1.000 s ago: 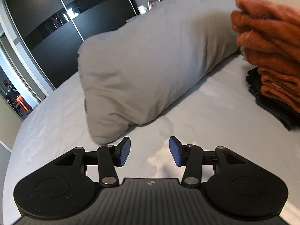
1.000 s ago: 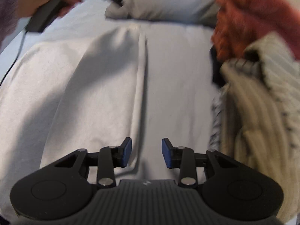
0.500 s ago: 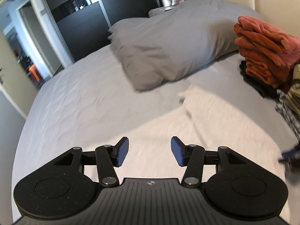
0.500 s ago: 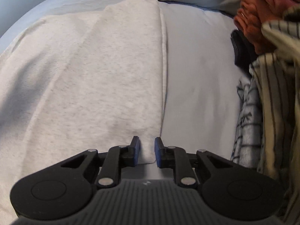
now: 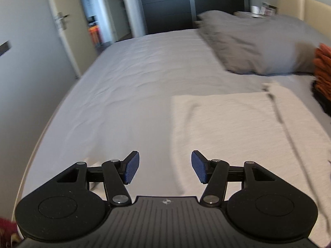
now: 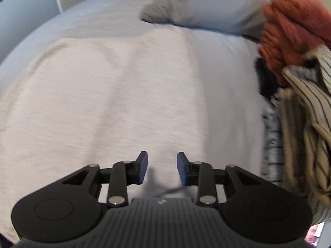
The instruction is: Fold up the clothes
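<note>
A pale cream garment (image 5: 238,128) lies spread flat on the grey bed sheet (image 5: 134,72). My left gripper (image 5: 164,166) hovers just off the garment's left edge; its jaws are opening with nothing between them. In the right wrist view the same garment (image 6: 103,95) fills the middle. My right gripper (image 6: 162,169) is low over its near part with jaws opening. A small pucker of cloth lies under the gap, and the pads do not press on it.
A grey pillow (image 5: 258,41) lies at the head of the bed. A stack of folded orange clothes (image 6: 293,24) sits on dark ones at the right, with a heap of striped clothes (image 6: 306,124) beside it. A door (image 5: 60,20) and a dark wardrobe (image 5: 169,4) stand beyond the bed.
My left gripper swung away from the pillow to the garment's left edge and spread wider. My right gripper narrowed at the garment's edge, then spread again and shifted over the cloth.
</note>
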Demonstrator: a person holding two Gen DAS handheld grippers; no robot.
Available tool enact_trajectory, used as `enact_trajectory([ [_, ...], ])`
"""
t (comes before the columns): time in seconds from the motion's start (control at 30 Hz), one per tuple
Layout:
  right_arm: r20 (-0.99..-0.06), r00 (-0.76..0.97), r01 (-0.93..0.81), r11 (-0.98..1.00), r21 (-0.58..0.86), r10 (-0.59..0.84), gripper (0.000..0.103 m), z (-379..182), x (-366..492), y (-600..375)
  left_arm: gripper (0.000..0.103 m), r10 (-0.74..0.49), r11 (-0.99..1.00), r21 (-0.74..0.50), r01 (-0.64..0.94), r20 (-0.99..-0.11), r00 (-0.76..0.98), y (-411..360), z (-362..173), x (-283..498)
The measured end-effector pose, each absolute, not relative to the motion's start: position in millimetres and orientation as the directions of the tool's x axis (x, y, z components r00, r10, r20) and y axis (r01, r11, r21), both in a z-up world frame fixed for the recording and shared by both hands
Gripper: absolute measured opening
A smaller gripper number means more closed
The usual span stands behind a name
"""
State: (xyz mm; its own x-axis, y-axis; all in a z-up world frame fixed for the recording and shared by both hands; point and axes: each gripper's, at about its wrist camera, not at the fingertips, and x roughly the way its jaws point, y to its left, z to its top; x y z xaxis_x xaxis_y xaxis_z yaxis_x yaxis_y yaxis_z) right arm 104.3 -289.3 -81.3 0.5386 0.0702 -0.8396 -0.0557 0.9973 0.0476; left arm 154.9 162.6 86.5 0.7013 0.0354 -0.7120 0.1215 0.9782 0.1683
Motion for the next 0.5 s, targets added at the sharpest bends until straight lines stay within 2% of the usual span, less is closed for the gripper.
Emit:
enact_trajectory([
  [0.07,-0.829,0.55,-0.095,0.994,0.061,0.103,0.041,-71.2,100.9,-269.5,0.054,0.067,0.985,0.157,0.065,-0.71,0.701,191.2,80.4,149.0],
  [0.23,-0.812,0.557,-0.206,0.976,0.067,0.173,0.043,-54.7,104.3,-213.6,0.054,0.173,0.985,0.136,-0.108,-0.707,0.686,266.1,53.5,143.5],
  [0.4,-0.806,0.528,-0.266,0.953,0.142,0.268,0.047,-55.1,102.1,-169.2,0.058,0.291,0.957,0.208,-0.204,-0.685,0.668,322.4,25.4,157.1],
  [0.5,-0.822,0.469,-0.293,0.935,0.2,0.323,0.047,-64.9,102.2,-148.0,0.06,0.322,0.947,0.248,-0.206,-0.689,0.649,339.2,3.7,172.8],
])
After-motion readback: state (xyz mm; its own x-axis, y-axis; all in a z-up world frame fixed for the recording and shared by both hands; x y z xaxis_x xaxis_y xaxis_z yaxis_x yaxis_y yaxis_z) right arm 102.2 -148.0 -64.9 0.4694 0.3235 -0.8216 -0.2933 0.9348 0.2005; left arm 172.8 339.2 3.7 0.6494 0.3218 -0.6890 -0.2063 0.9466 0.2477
